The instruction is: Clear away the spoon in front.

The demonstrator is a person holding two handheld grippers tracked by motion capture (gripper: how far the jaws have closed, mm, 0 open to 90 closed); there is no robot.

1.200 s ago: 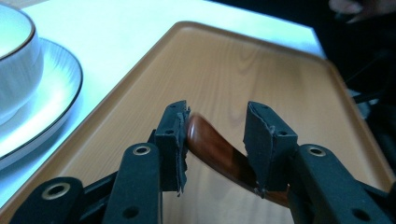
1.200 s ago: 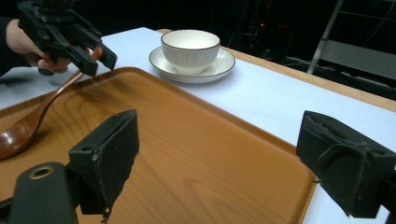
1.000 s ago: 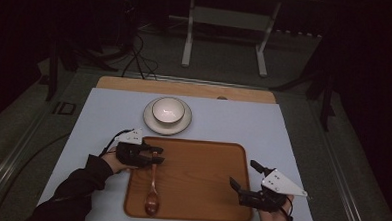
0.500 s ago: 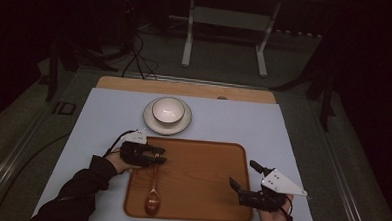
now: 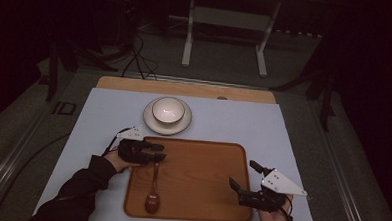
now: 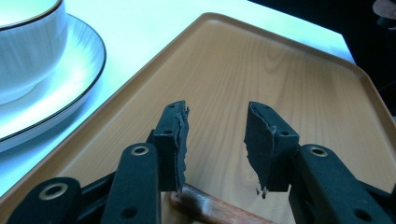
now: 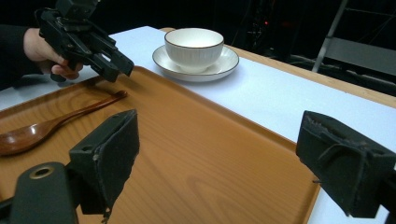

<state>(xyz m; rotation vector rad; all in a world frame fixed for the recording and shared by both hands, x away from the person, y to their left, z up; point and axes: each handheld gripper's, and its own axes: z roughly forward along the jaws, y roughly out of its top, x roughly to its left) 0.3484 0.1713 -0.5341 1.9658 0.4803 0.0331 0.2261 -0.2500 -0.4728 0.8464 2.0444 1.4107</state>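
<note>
Spoon [image 5: 153, 188] lay on tray [image 5: 205, 191], along tray's left side, handle end toward bowl [image 5: 167, 111] on saucer [image 5: 148, 119]. Left gripper [image 5: 158, 152] hovered over handle end, jaws apart, nothing pinched. Right gripper [image 5: 235, 191] at tray's right edge, jaws spread wide, empty. Step in hand seemed reach for spoon. Next move probably: lower left gripper, straddle handle, squeeze, then lift.

A high camera is looking down the table; both gripper cameras are skimming close over the shared tray [image 5: 201, 181], bowl [image 7: 194, 43] toward twelve o'clock.
</note>
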